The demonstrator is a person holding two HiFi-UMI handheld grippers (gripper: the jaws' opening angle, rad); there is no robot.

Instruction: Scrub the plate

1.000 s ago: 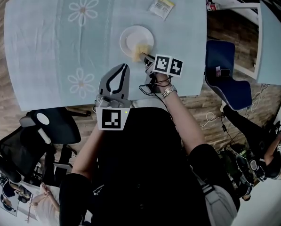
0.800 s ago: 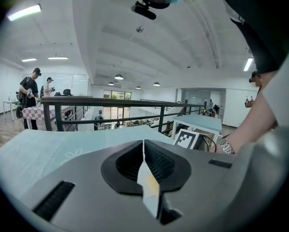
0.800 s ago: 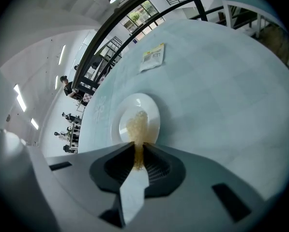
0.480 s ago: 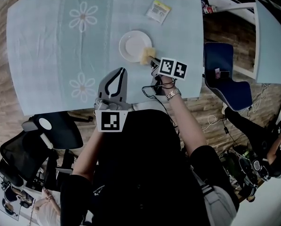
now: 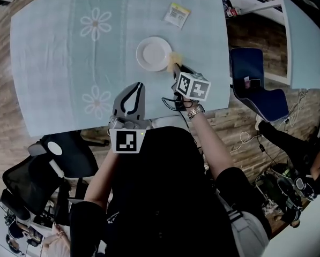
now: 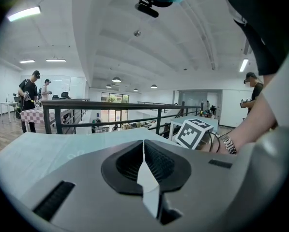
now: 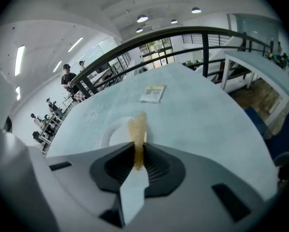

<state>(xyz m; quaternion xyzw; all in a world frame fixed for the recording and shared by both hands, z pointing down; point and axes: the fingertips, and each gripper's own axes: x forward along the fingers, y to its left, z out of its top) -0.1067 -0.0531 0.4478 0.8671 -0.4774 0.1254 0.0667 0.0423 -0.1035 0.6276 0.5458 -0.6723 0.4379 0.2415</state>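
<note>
Right gripper (image 7: 137,145) fingers pinch the sponge (image 7: 137,123). It sticks out past the tips, at the plate's (image 5: 151,53) right rim; contact unclear. Left gripper (image 6: 144,142) fingers pressed together, nothing between; plate ahead and right of its tips. Packet (image 5: 177,16) beyond plate.

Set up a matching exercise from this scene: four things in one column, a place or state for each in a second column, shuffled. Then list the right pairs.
Things
1. plate
2. sponge
3. packet
4. left gripper

Place or state
A. jaws together, nothing between them
B. clamped in the right gripper
C. lying flat on the table, beyond the plate
D. white and round, bare, near the middle of the table

Pairs: 1-D, 2-B, 3-C, 4-A
</note>
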